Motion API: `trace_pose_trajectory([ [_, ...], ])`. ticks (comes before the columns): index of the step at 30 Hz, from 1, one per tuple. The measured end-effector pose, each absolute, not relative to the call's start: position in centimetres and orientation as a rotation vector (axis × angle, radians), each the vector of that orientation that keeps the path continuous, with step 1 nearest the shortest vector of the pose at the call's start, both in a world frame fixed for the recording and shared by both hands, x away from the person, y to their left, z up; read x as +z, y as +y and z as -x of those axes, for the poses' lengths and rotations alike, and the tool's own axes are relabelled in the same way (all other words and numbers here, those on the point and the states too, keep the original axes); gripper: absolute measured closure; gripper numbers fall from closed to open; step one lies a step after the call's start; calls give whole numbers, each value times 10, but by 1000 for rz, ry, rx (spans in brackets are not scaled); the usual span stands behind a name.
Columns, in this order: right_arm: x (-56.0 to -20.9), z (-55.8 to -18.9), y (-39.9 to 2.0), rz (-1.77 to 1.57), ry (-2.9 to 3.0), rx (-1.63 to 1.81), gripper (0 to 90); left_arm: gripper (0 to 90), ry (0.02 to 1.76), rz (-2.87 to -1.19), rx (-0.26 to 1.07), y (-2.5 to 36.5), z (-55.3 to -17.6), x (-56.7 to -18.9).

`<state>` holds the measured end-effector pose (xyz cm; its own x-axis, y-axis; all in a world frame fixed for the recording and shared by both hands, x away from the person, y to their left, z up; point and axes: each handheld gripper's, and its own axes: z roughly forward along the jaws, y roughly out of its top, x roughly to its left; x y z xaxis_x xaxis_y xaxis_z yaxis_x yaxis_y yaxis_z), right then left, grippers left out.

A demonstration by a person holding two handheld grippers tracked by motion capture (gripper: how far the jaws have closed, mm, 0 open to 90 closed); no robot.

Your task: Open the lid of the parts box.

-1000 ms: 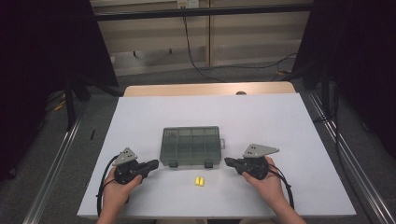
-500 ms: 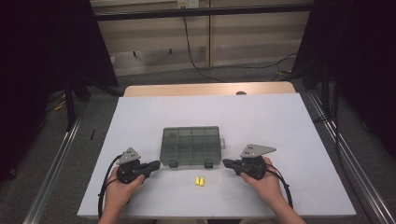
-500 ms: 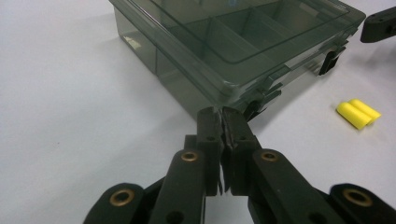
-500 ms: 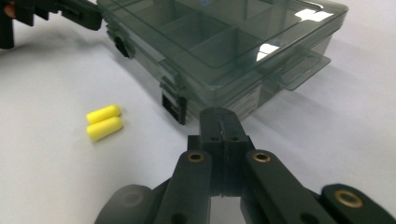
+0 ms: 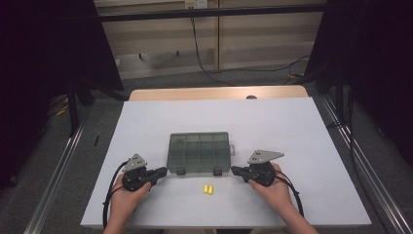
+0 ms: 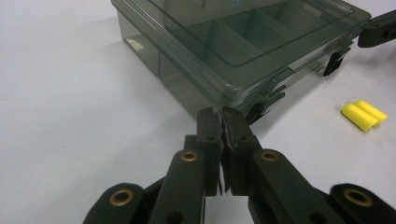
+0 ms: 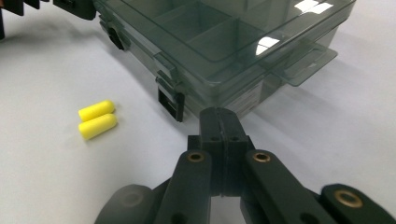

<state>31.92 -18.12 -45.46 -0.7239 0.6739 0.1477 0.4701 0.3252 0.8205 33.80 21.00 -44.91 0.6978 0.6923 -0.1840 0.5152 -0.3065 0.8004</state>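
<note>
A smoky clear compartment box [image 5: 199,152] with its lid down and two black latches on its near side sits mid-table. Two yellow earplugs [image 5: 208,189] lie side by side just in front of it. My left gripper [image 5: 161,172] rests on the table at the box's near left corner [image 6: 224,100], jaws shut with nothing between them [image 6: 222,116]. My right gripper [image 5: 235,170] rests at the box's near right corner [image 7: 219,95], jaws shut and empty [image 7: 219,116]. The earplugs [image 6: 364,115] [image 7: 97,119] lie between the two grippers.
The white table top [image 5: 292,126] has bare room behind and beside the box. A wooden strip [image 5: 219,92] runs along its far edge. Metal rails [image 5: 63,161] flank both sides. Cables trail from each gripper toward the near edge.
Both hands have slid slightly inward toward the box's near corners; the box and earplugs have not moved.
</note>
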Motion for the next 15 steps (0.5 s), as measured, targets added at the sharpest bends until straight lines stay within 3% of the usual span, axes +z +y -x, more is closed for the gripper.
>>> trace_pose_trajectory([
  [15,-453,-319,-181,-1015,2359,1369,900,860,920,-1984,242,211,-339,-449],
])
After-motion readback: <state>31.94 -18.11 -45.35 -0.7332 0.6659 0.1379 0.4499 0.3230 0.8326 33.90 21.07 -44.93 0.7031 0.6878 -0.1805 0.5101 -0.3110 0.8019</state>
